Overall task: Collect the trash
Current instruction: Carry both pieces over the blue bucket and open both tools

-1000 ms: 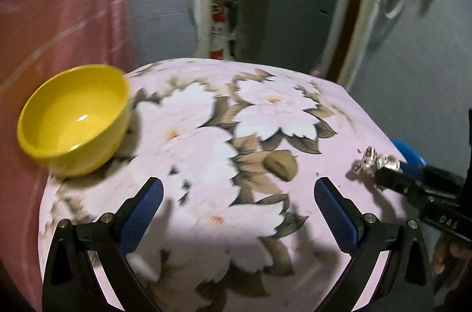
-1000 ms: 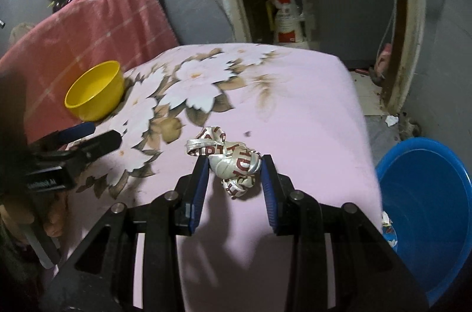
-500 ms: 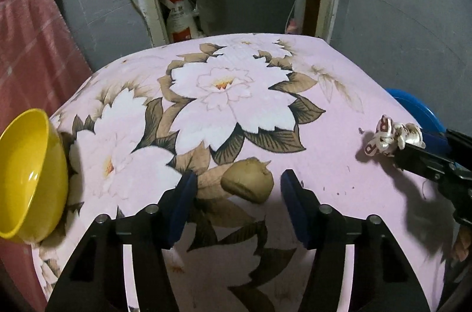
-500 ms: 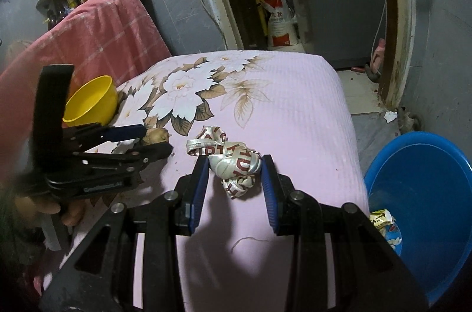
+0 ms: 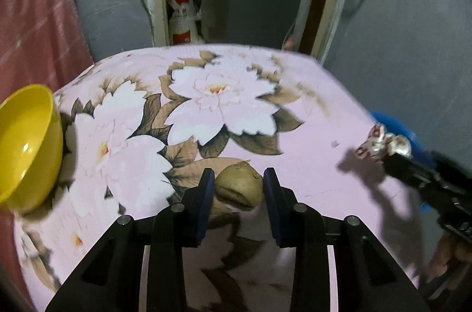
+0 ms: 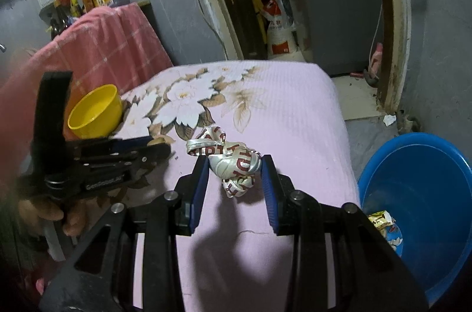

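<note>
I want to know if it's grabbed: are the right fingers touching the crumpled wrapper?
Touching. The right wrist view shows both fingers pressed against the crumpled wrapper.

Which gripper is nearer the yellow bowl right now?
Left. The left gripper is closing around a brown lump just beside the yellow bowl; the right gripper holds a crumpled wrapper farther off, near the blue basin.

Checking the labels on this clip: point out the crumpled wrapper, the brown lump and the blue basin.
crumpled wrapper (image 6: pixel 234 166): right wrist view, middle of the silver-and-red wad.
brown lump (image 5: pixel 238 187): left wrist view, its rounded front face.
blue basin (image 6: pixel 424 194): right wrist view, bare inner wall.
</note>
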The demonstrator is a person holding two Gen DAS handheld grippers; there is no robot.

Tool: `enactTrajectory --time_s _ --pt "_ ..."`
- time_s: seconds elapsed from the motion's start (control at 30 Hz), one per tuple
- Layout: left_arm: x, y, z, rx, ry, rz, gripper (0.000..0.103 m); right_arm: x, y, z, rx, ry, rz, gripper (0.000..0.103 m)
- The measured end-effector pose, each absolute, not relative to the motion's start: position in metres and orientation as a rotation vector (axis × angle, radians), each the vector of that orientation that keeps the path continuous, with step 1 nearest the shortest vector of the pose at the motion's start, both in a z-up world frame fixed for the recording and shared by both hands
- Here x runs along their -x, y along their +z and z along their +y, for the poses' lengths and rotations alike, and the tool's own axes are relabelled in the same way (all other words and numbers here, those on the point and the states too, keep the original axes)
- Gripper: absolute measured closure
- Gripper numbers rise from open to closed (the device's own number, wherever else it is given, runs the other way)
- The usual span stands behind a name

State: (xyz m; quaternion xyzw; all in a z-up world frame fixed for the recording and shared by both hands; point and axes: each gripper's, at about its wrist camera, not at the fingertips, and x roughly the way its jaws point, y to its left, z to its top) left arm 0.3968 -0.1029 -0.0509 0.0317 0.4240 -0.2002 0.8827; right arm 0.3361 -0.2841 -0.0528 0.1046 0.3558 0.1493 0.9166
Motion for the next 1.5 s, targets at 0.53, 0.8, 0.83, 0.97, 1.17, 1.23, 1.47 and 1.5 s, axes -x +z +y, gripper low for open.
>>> enactTrajectory --time_s 0.53,0.8,0.83,0.97,1.17,1.23,1.47,1.5 --pt "-0.329 0.034 -0.123 0.220 -0.396 0.478 0.074 -0.276 0.011 -0.324 -0.298 0.213 0.368 0.041" --pt "-0.306 0.061 -0.164 0.195 -0.421 0.326 0.074 -0.246 0.037 -0.358 -0.277 0.095 0.242 0.041" --pt "-0.304 0.062 -0.168 0.193 -0.428 0.316 0.074 -0.242 0.039 -0.362 -0.272 0.082 0.230 0.041" --pt "-0.297 0.069 -0.192 0.189 -0.462 0.290 0.074 -0.227 0.048 -0.380 -0.251 0.021 0.184 0.040" --pt "-0.290 0.070 -0.226 0.164 -0.511 0.298 0.074 -0.212 0.052 -0.407 -0.248 -0.042 0.162 0.040" --pt "-0.289 0.068 -0.238 0.148 -0.526 0.311 0.074 -0.209 0.050 -0.416 -0.255 -0.057 0.167 0.040" --pt "-0.291 0.055 -0.275 0.106 -0.565 0.380 0.074 -0.199 0.033 -0.446 -0.282 -0.103 0.211 0.039" --pt "-0.292 0.052 -0.280 0.099 -0.569 0.392 0.074 -0.198 0.030 -0.450 -0.287 -0.108 0.217 0.039"
